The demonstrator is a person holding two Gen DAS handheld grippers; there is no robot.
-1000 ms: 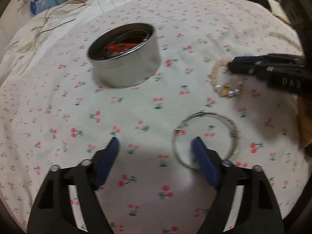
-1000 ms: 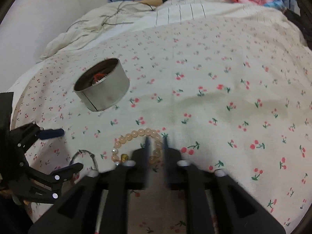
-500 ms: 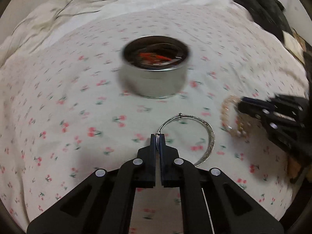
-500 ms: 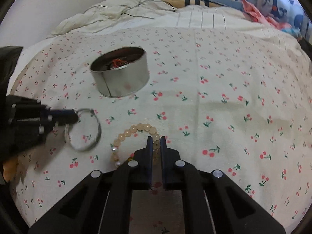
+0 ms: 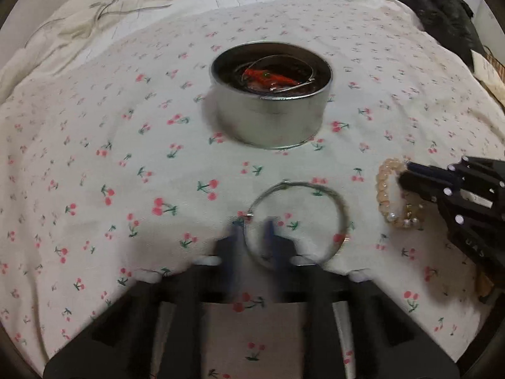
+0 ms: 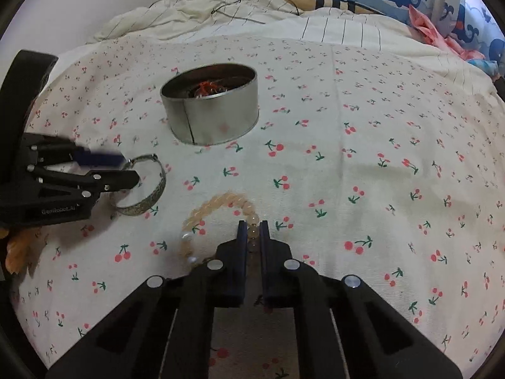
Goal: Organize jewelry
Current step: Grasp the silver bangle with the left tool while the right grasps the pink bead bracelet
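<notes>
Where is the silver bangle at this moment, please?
In the left wrist view the silver bangle sits low and centre, between the left gripper's fingers, nearer than the tin.

Left gripper jaws slightly parted and blurred, right gripper jaws nearly closed.

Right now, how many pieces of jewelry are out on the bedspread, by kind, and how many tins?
Silver bangles: 1
Peach bead bracelets: 1
Round metal tins: 1
Total: 3
The tin already holds more jewelry, too tangled to count.
</notes>
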